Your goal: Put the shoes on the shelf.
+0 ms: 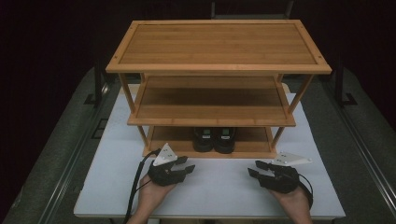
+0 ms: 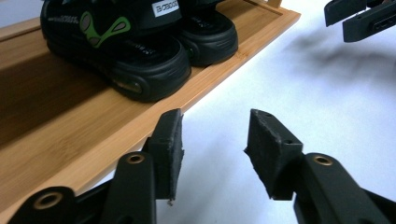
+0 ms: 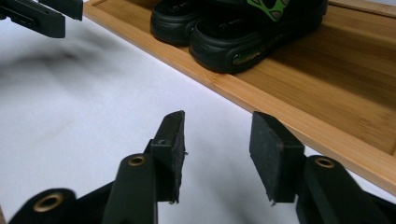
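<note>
A three-tier bamboo shoe rack (image 1: 218, 67) stands on the white table (image 1: 210, 186). Two black shoes (image 1: 214, 138) with green markings sit side by side on its bottom shelf (image 2: 56, 140), toes toward me; they show large as black shoes (image 2: 135, 51) in the left gripper view and black shoes (image 3: 233, 32) in the right gripper view. My left gripper (image 1: 188, 169) rests open on the table in front of the rack's left part, nothing between its jaws. My right gripper (image 1: 253, 168) is open too, in front of the right part, pointing toward the left one.
The rack's top and middle shelves (image 1: 212, 105) are bare. Dark grey floor with metal rails (image 1: 70, 158) flanks the table. White tabletop lies between the two grippers. The other gripper's jaws appear in each gripper view's upper corner.
</note>
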